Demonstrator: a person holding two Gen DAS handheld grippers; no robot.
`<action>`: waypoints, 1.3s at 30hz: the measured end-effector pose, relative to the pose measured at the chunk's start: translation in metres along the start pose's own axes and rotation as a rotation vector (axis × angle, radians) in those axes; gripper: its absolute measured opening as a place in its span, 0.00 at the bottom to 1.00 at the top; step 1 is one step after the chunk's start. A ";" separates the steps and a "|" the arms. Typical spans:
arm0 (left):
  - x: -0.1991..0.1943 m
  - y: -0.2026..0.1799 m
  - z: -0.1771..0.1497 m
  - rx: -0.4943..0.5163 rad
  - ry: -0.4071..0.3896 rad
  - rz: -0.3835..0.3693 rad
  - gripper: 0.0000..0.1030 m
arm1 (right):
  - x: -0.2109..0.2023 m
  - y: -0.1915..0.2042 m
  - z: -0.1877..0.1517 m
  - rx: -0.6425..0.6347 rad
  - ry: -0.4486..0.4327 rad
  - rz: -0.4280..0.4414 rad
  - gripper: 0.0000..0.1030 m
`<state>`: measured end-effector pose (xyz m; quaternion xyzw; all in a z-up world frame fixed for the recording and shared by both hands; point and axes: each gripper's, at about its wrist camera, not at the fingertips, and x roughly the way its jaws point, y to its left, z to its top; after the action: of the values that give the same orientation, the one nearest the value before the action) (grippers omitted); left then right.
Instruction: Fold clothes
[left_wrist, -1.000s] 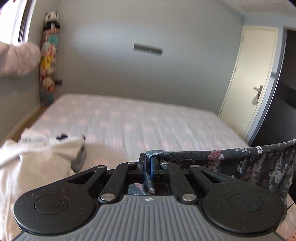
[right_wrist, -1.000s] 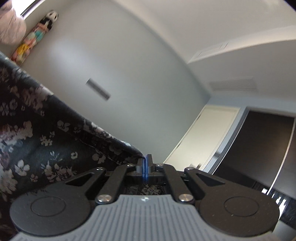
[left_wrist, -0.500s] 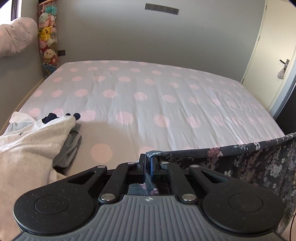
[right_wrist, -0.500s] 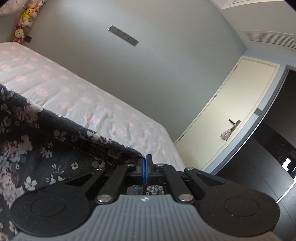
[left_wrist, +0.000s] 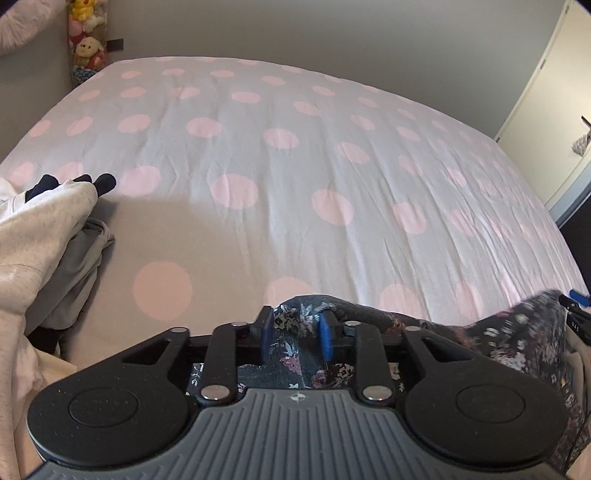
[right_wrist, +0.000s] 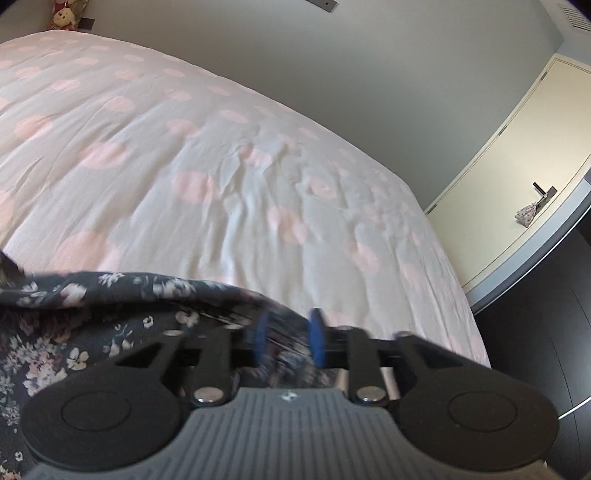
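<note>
A dark floral garment (left_wrist: 498, 343) lies slack at the near edge of the bed (left_wrist: 295, 166), stretching between my two grippers. My left gripper (left_wrist: 295, 334) is open, its blue pads apart, with a fold of the floral cloth loose between them. My right gripper (right_wrist: 285, 338) is open too, with the same garment (right_wrist: 92, 317) bunched between and left of its blurred pads. The right gripper's tip shows at the right edge of the left wrist view (left_wrist: 576, 299).
A pile of pale clothes (left_wrist: 40, 236) with dark socks (left_wrist: 103, 182) lies on the bed's left side. A hanging stack of plush toys (left_wrist: 86, 40) stands in the far left corner. A cream door (right_wrist: 517, 177) and dark wardrobe (right_wrist: 546, 350) are at the right.
Both grippers have tilted down over the bed and opened. The floral garment, held taut between them before, now sags loose at the bed's near edge.
</note>
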<state>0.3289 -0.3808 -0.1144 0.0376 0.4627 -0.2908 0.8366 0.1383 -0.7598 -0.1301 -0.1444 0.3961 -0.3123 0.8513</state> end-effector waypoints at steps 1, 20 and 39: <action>-0.002 0.000 -0.002 0.003 0.000 -0.004 0.32 | -0.004 0.000 0.000 0.001 -0.009 0.003 0.44; -0.059 -0.010 -0.154 0.130 0.166 0.014 0.57 | -0.161 0.078 -0.111 0.361 -0.075 0.266 0.63; -0.026 -0.005 -0.198 0.009 0.257 0.078 0.09 | -0.173 0.089 -0.148 0.511 -0.115 0.313 0.67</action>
<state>0.1669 -0.3079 -0.2047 0.0963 0.5631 -0.2529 0.7808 -0.0227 -0.5799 -0.1686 0.1195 0.2732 -0.2581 0.9189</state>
